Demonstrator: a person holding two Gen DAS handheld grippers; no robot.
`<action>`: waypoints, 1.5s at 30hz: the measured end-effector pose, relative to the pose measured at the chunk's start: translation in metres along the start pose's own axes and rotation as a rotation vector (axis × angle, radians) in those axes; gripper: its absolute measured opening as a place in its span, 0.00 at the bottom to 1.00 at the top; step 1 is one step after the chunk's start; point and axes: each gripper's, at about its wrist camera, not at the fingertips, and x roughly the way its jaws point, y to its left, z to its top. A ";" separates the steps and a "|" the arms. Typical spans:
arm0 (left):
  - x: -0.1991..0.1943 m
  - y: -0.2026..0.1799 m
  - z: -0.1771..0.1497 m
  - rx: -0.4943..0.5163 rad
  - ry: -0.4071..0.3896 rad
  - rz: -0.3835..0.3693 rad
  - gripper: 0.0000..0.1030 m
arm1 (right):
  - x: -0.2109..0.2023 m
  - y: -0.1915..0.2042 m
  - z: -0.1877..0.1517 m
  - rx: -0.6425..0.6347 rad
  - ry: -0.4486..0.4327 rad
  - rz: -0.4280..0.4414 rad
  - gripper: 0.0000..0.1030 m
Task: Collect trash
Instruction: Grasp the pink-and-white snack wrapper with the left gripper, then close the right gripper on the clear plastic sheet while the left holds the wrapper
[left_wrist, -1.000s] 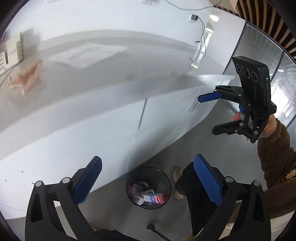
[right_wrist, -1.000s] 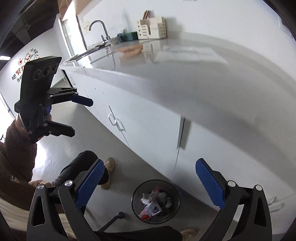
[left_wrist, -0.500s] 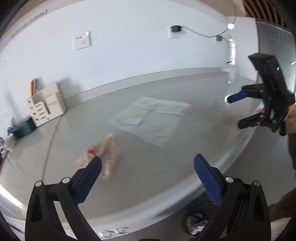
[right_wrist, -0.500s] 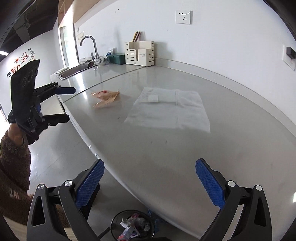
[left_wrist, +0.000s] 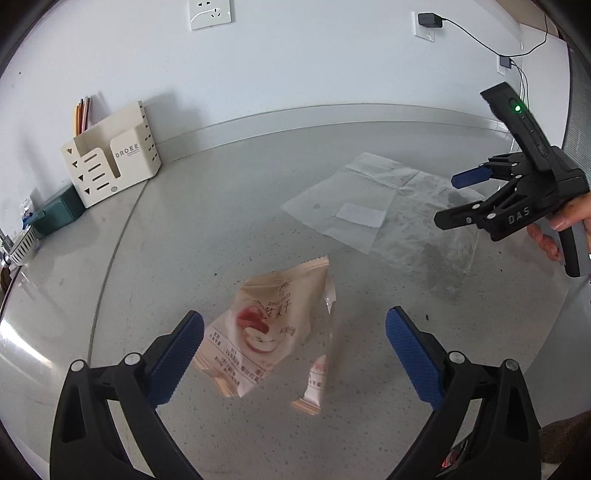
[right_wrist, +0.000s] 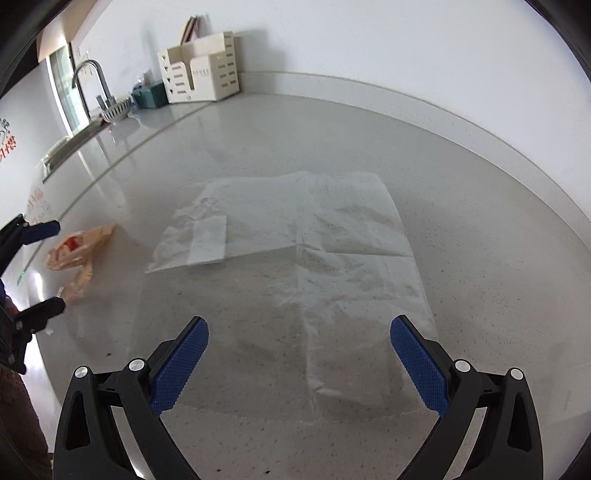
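A torn pink snack wrapper (left_wrist: 266, 332) with an apple picture lies on the grey counter (left_wrist: 221, 229), just ahead of my open left gripper (left_wrist: 295, 358). A clear plastic bag (right_wrist: 306, 243) with a white label lies flat further right. My open right gripper (right_wrist: 299, 365) hovers over the bag's near end, nothing between its fingers. The right gripper (left_wrist: 469, 199) also shows in the left wrist view above the bag (left_wrist: 388, 206). The wrapper (right_wrist: 77, 251) and left gripper (right_wrist: 37, 266) appear at the left edge of the right wrist view.
A cream organizer (left_wrist: 110, 166) with pencils and a green box (left_wrist: 55, 216) stand against the wall at the back left. A sink with a faucet (right_wrist: 92, 85) lies beyond. Wall sockets (left_wrist: 210, 13) and a charger cable (left_wrist: 480, 33) are above the counter.
Both grippers rose from facing the floor bin and cabinet fronts to over the counter. The left one closed in on the wrapper, the right one on the plastic bag. Both stayed open.
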 end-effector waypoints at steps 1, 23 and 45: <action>0.001 0.000 0.000 0.000 0.005 0.003 0.85 | 0.003 -0.001 0.000 0.003 0.005 -0.005 0.97; -0.017 0.021 -0.006 -0.072 -0.059 -0.058 0.27 | -0.013 -0.006 0.008 0.074 -0.012 0.077 0.43; -0.051 0.059 -0.032 -0.149 -0.122 -0.060 0.27 | 0.051 0.117 0.070 -0.151 0.215 -0.103 0.94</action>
